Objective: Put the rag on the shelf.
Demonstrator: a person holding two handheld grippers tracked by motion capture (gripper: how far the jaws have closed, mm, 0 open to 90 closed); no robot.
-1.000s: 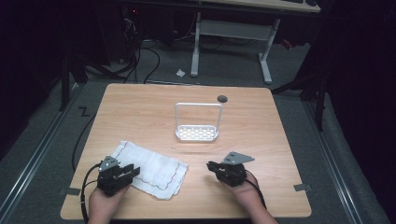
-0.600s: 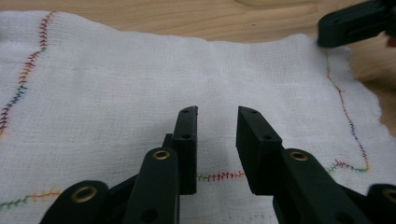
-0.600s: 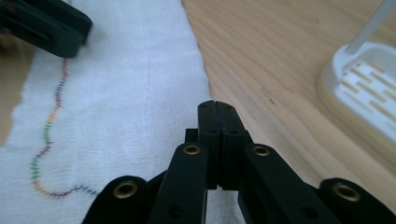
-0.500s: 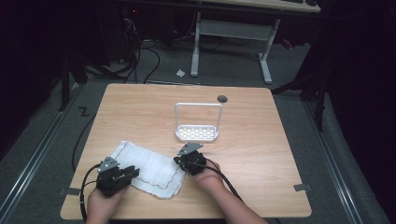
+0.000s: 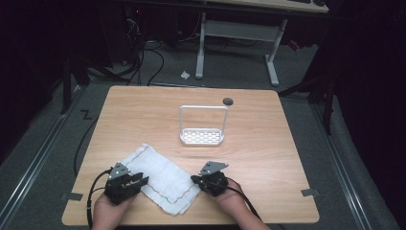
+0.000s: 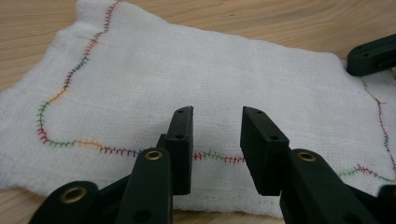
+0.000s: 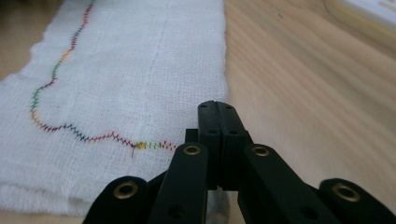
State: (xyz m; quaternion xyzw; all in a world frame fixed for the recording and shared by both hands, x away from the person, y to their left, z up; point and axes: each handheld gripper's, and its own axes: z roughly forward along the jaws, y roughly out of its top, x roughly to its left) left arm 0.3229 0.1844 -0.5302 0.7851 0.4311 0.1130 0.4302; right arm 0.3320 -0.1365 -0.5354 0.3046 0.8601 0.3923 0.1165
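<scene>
Both hands come in at the near edge. The left claw [image 5: 142, 180] has its jaws parted; the right claw [image 5: 195, 179] has its jaws pressed together.

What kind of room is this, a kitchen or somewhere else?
Probably a lab or workshop for recording, not a kitchen. A lone wooden table stands on grey carpet in a dark room, loose cables lie on the floor behind it, and another desk's metal legs stand beyond.

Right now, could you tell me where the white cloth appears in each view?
High view: cloth near the front edge, between both grippers.
Left gripper view: spread across the frame behind open jaws.
Right gripper view: left half.
Shared landmark: its wavy rainbow stitching.
</scene>
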